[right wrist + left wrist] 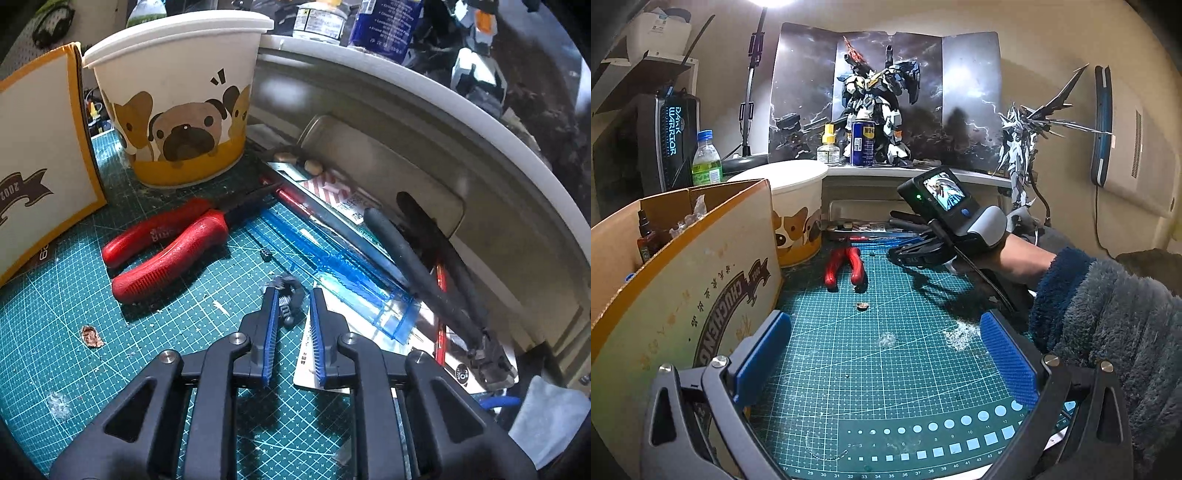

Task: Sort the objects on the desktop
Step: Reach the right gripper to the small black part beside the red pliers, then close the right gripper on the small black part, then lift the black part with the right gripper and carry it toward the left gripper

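A teal cutting mat (871,369) is marked with a pale grid. Red-handled pliers (166,247) are seen at centre left. A white tub (177,110), upper left, is printed with brown pugs above a yellow band. Claw pads (271,332) are blue.

We see a robot model (877,110) on the shelf (916,171) far ahead of the tool; a storm backdrop (967,99) stands behind it; a lamp stand (750,92) rises ahead-left.
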Demonstrator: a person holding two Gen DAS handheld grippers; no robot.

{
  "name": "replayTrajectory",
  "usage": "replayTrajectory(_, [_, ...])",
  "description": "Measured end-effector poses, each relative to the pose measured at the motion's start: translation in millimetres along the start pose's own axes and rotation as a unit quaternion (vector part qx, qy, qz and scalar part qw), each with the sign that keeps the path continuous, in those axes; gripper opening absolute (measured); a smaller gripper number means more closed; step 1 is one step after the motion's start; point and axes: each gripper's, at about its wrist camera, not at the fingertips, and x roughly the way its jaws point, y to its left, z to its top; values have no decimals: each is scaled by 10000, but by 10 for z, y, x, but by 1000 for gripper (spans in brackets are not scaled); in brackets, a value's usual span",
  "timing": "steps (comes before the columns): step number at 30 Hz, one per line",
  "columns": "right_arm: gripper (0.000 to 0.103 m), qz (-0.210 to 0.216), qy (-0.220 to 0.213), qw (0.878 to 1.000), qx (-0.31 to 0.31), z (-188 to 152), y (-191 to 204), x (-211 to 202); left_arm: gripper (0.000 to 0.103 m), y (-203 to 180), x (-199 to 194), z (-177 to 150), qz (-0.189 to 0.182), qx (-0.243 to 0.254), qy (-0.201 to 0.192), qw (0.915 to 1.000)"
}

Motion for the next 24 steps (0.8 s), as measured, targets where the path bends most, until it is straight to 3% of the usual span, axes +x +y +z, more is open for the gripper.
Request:
replayTrajectory(3, [25, 37, 36, 9999, -110, 74, 68, 43, 103, -11, 10, -1, -12, 12, 15, 10000])
replayTrajectory(14, [22, 106, 57, 9999, 16, 114, 119, 81, 103, -6, 33, 3, -58, -45, 37, 10000])
replayTrajectory(24, [22, -78, -311, 9993, 213, 215, 427, -690, 103, -77, -148, 5, -174, -3, -183, 9997])
